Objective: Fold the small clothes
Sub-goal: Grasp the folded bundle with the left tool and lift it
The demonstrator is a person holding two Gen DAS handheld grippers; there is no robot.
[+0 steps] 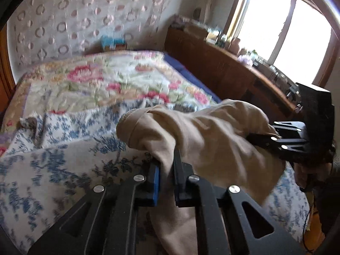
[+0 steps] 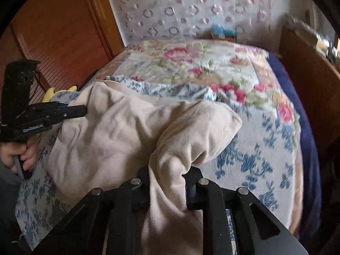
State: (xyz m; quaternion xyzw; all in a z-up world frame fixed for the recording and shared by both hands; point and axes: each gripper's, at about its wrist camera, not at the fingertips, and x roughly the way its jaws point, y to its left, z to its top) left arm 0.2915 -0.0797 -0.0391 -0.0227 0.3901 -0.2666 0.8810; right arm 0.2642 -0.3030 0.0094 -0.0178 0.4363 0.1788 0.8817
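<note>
A home bedroom: bed [image 1: 110, 85] under a floral quilt [image 2: 191, 63], padded headboard wall with ring patterns [image 1: 74, 17], wooden dresser [image 1: 223, 63] crowded with small items below a bright window [image 1: 276, 25], louvred wooden closet door [image 2: 53, 42].

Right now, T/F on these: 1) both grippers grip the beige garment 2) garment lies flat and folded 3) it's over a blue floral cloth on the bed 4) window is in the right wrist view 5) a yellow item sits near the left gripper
1) True: the left gripper and right gripper are each shut on the beige garment.
2) False: it is bunched and lifted between them.
3) True: blue floral cloth lies beneath.
4) False: the window shows in the left wrist view.
5) True: yellow item.
</note>
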